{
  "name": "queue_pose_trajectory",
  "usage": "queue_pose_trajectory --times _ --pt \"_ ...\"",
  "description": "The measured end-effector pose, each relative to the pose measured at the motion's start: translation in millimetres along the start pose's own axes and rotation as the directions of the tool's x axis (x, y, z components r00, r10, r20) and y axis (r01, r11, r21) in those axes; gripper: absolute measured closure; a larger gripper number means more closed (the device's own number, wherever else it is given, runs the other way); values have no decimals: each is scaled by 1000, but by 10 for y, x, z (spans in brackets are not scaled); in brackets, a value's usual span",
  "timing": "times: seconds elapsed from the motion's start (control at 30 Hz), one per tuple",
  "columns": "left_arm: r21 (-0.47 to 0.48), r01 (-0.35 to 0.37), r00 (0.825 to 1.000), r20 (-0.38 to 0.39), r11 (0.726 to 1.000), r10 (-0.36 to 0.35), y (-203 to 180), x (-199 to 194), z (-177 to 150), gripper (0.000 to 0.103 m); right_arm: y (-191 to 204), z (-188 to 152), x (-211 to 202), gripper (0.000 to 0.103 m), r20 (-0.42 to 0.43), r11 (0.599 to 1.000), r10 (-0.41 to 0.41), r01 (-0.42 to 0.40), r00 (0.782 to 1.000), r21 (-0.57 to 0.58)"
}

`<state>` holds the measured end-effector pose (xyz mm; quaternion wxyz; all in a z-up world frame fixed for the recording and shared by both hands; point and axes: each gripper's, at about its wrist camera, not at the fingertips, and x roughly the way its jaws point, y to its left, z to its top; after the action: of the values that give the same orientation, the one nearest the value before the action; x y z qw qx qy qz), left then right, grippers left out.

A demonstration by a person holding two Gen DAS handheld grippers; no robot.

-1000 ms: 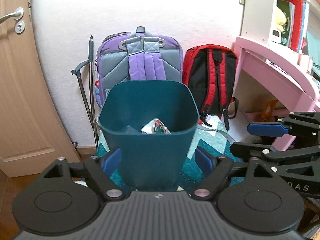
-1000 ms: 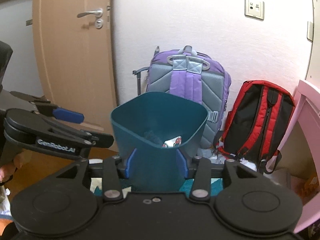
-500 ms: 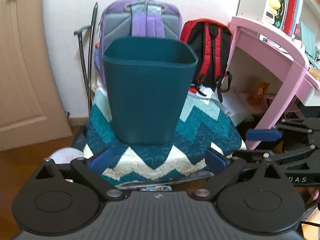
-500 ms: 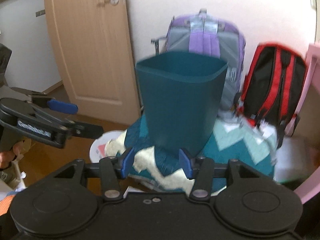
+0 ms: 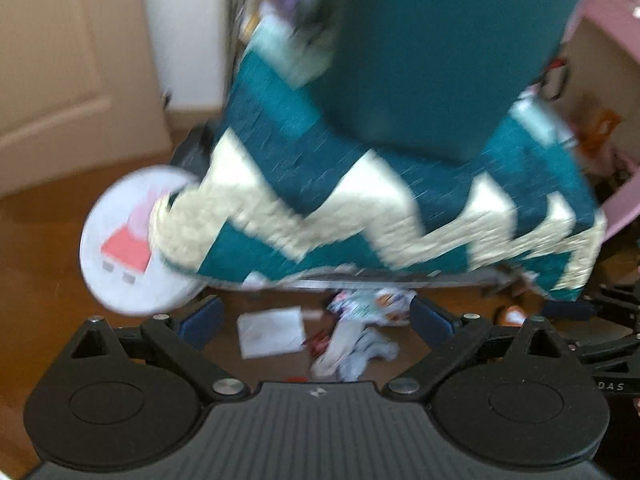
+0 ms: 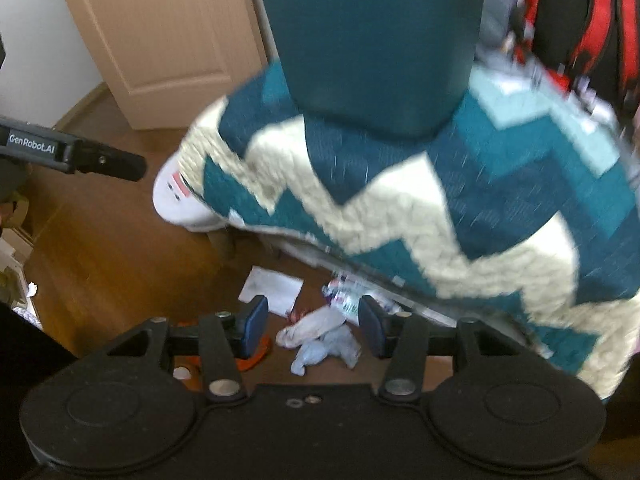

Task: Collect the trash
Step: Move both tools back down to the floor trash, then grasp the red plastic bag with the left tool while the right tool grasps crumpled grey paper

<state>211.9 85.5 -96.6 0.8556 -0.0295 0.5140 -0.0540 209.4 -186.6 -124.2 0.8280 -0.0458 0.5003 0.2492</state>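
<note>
A dark teal bin stands on a teal and cream chevron quilt. Below the quilt's edge, trash lies on the wooden floor: a white paper sheet, a colourful crumpled wrapper and a white crumpled tissue. My left gripper hangs open above this trash, holding nothing. In the right wrist view the bin fills the top, and the paper, wrapper and tissue lie just beyond my open, empty right gripper. Both views are motion-blurred.
A round white stool top with a pink cartoon pig pokes out from under the quilt at the left. A wooden door stands behind it, and a red and black backpack at the right. An orange scrap lies by the right gripper's left finger.
Both grippers have dropped from the bin's rim level down toward the floor and tilted downward. The floor trash has come into view. Both pairs of jaws stand wider than a second ago.
</note>
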Motion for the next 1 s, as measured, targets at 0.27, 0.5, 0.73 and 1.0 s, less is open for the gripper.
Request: queue_pose_trajectory --times 0.27,0.5,0.73,1.0 --pt "-116 -47 958 -287 992 12 693 1247 -272 3 -300 -218 1202 53 -186 991 21 5 982 136" --pt "-202 -95 859 -512 975 -23 1214 2246 -850 3 -518 -423 2171 53 -316 980 15 48 949 192" --pt "-200 -124 768 -640 972 -33 1427 2949 -1521 3 -672 -611 2967 53 -415 976 -5 95 910 198" --pt "-181 -107 728 -684 978 -47 1443 3435 -1949 4 -541 -816 3512 54 -501 997 -50 68 864 19"
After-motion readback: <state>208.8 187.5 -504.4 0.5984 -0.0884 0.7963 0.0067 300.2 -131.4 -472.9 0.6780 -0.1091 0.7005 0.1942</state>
